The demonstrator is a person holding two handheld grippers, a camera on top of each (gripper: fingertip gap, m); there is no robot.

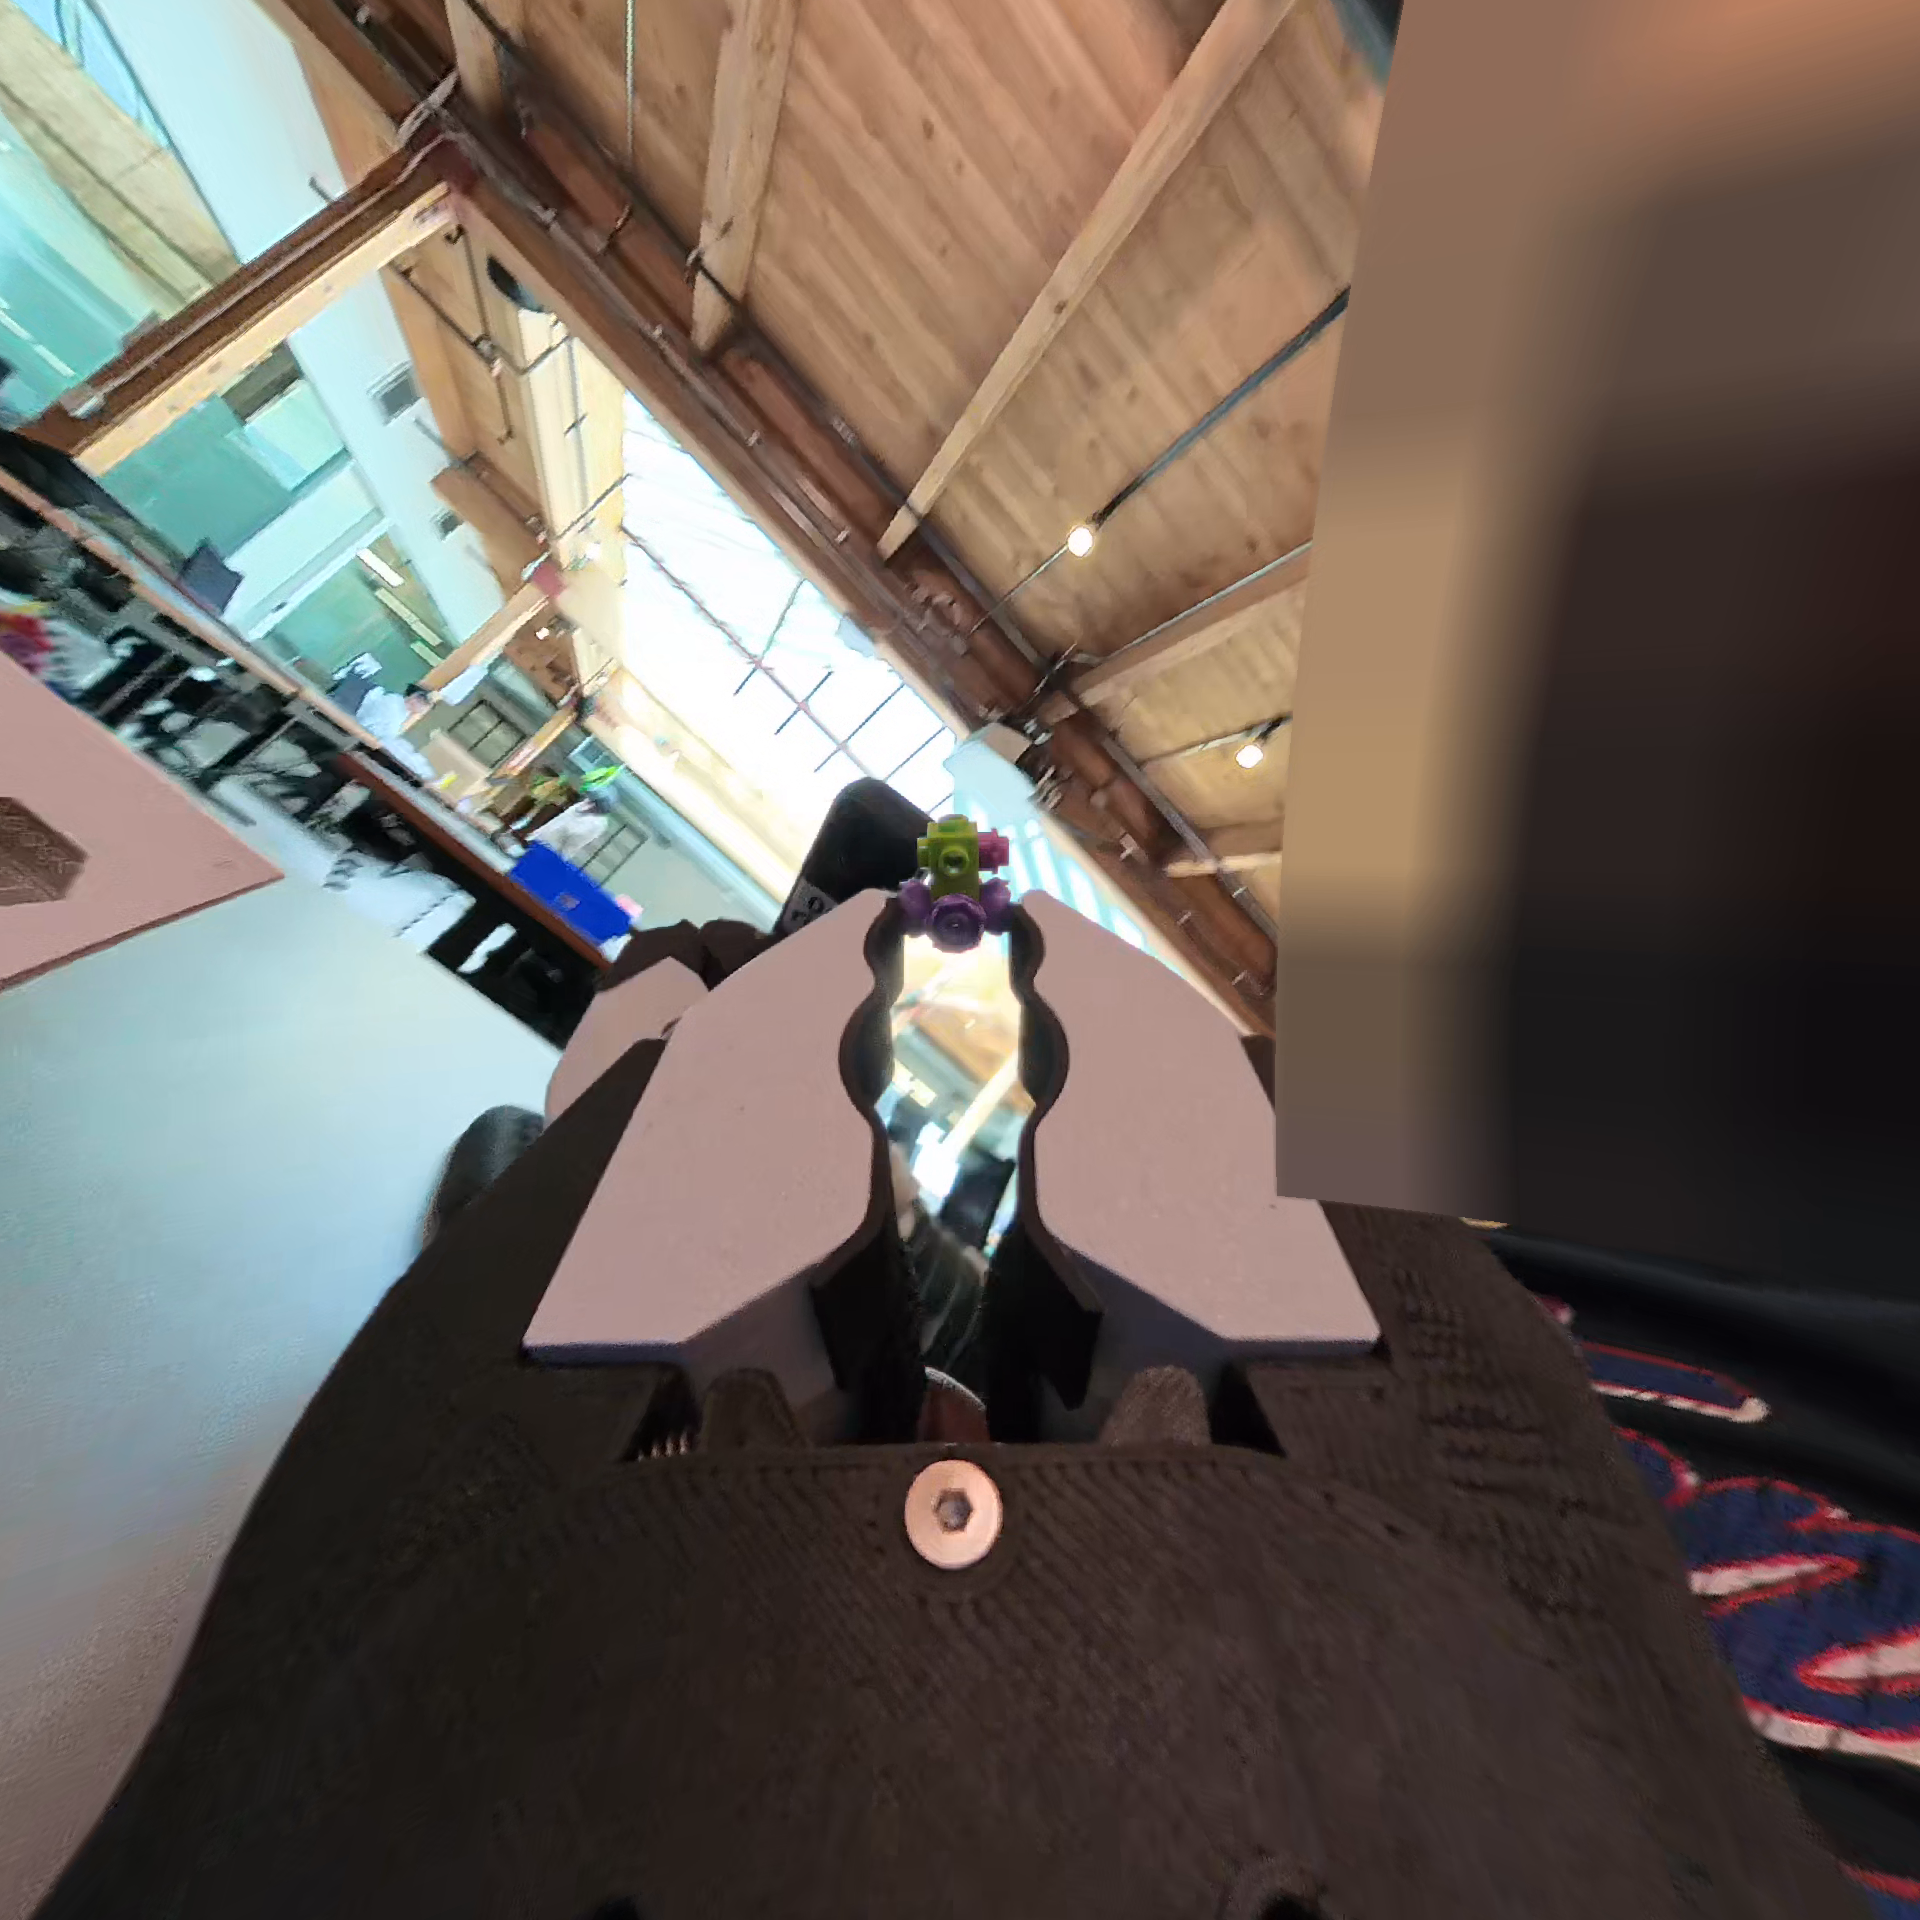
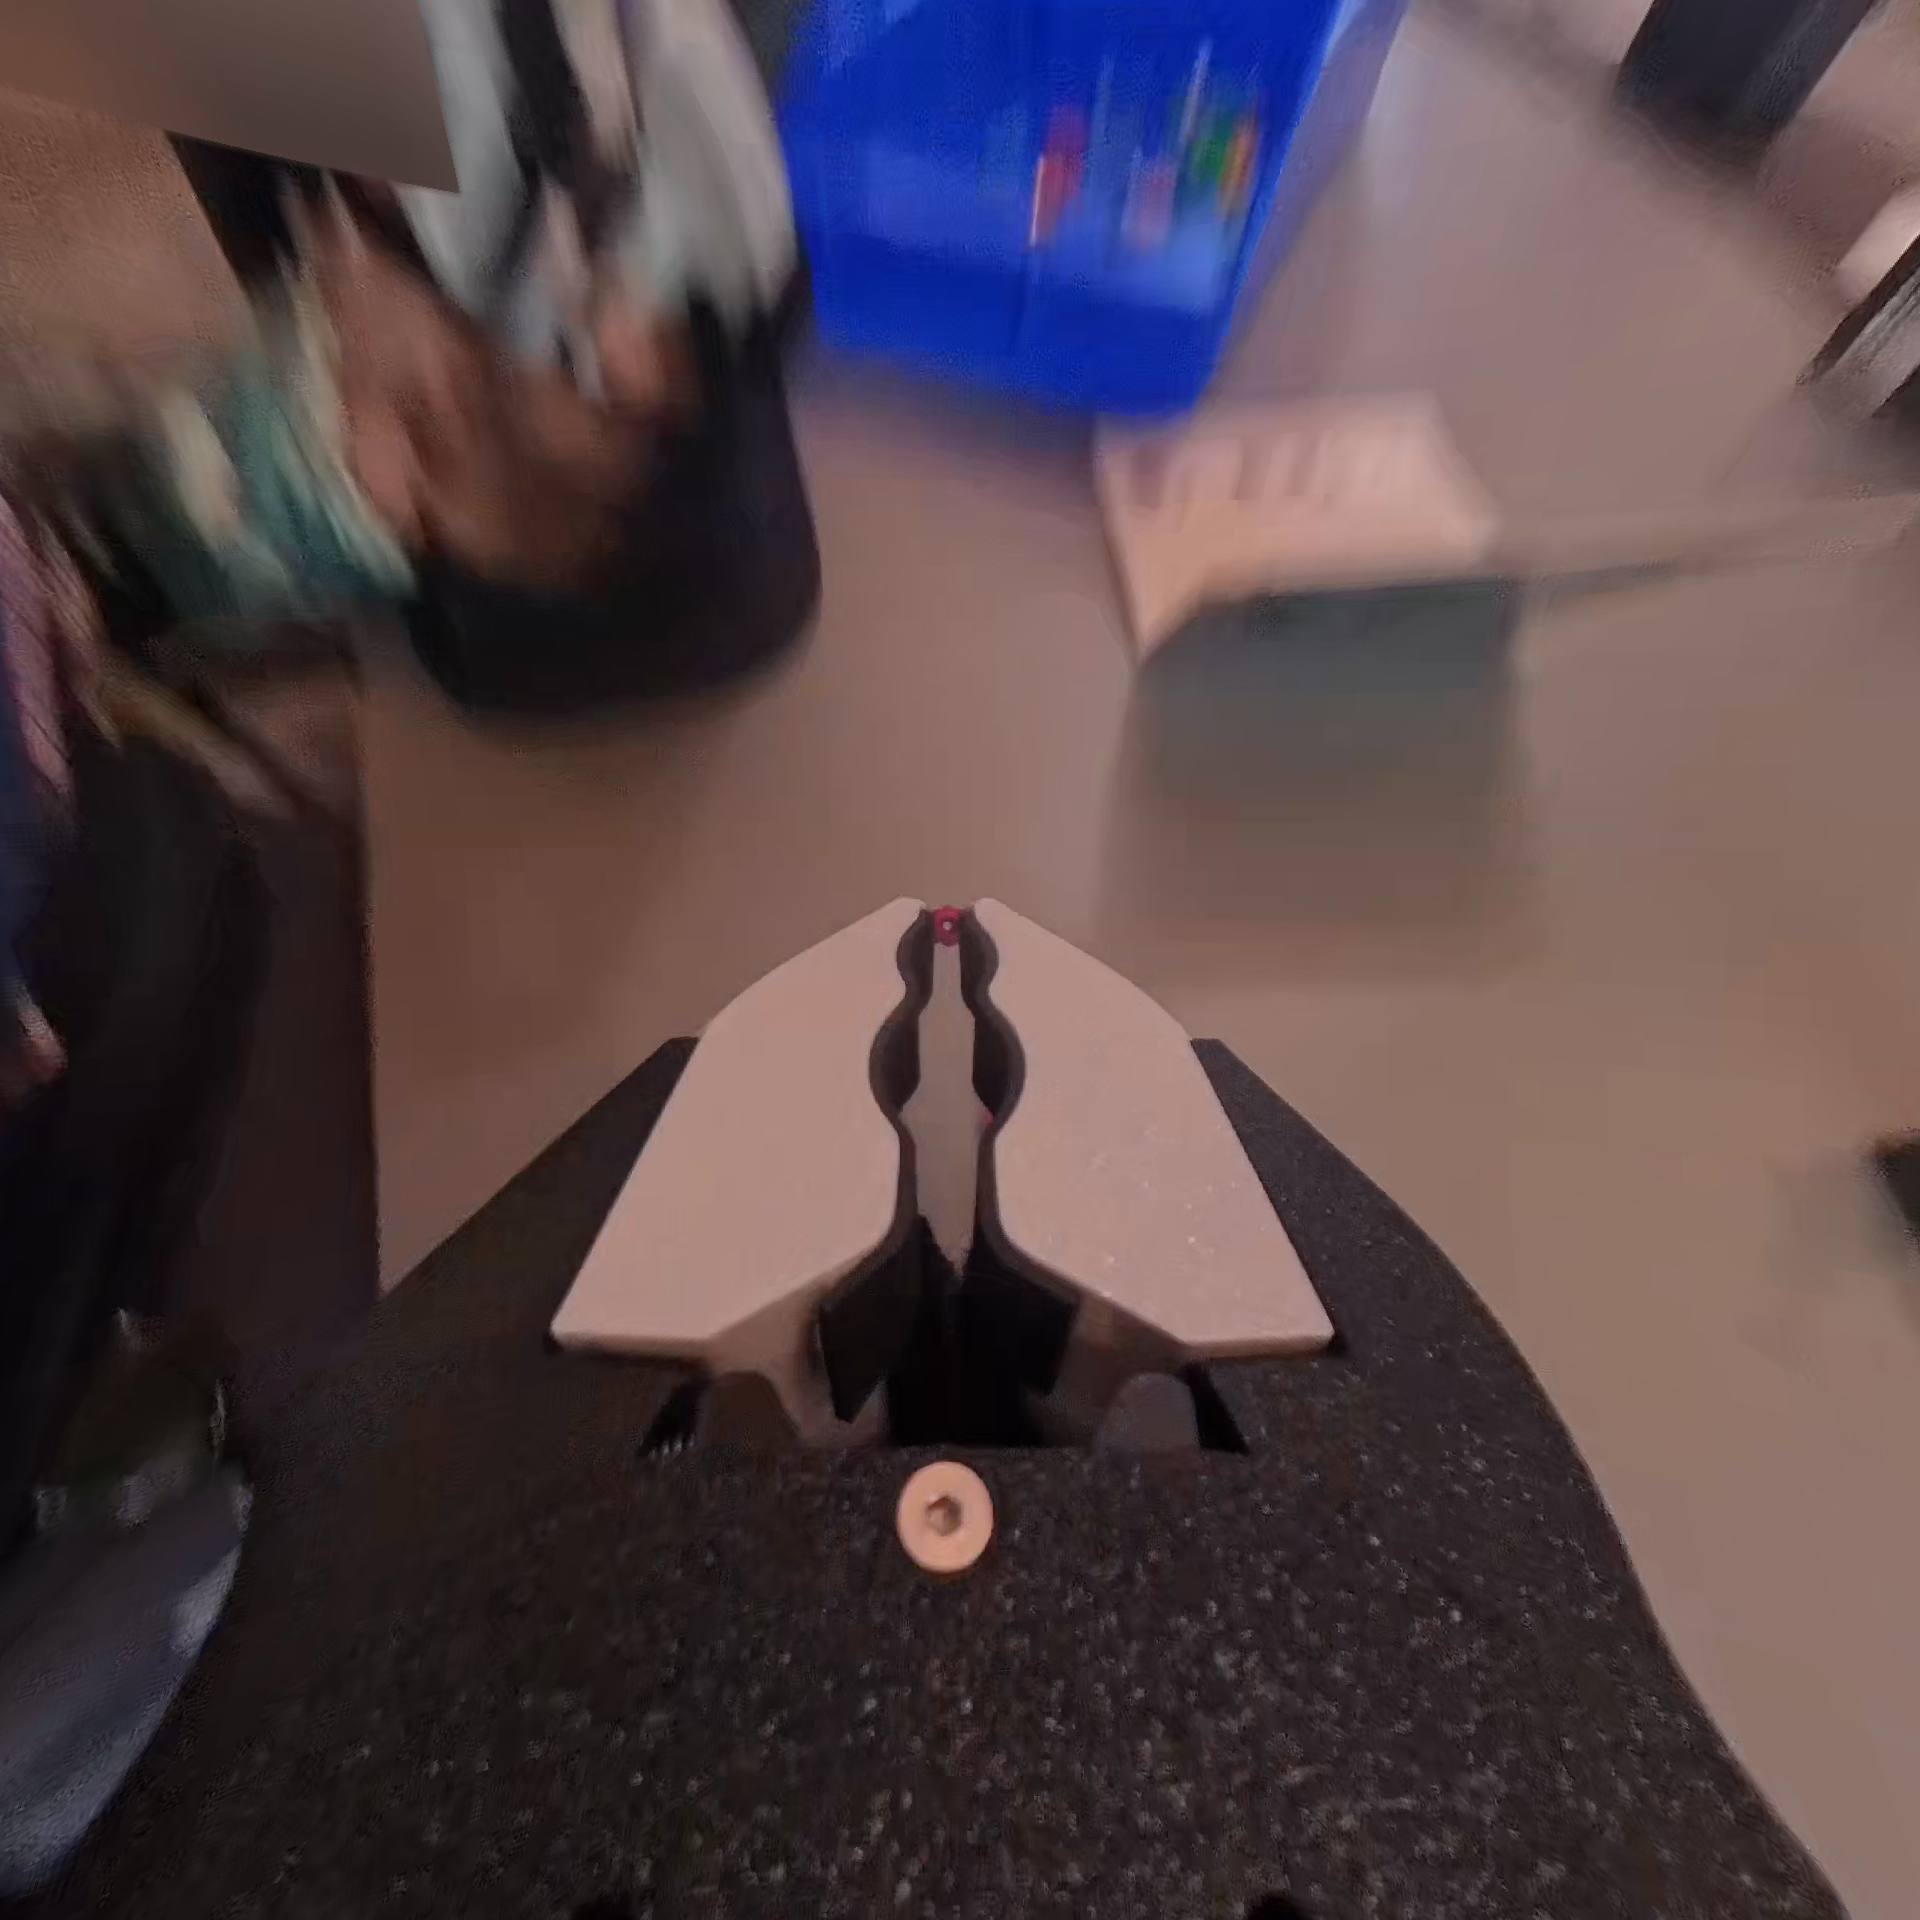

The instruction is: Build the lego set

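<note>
In the left wrist view my left gripper is tilted up toward the ceiling and shut on a small lego cluster: purple flower pieces at the tips, with a lime green stud block and a magenta piece on top. The right gripper's dark body shows just behind it. In the right wrist view my right gripper is shut on a tiny red-pink lego piece pinched at the very tips. That view is heavily motion-blurred.
A blue bin and a tan-topped box stand ahead in the right wrist view. The left gripper and the hand holding it show blurred at upper left. A white table and a pink sheet lie at left in the left wrist view.
</note>
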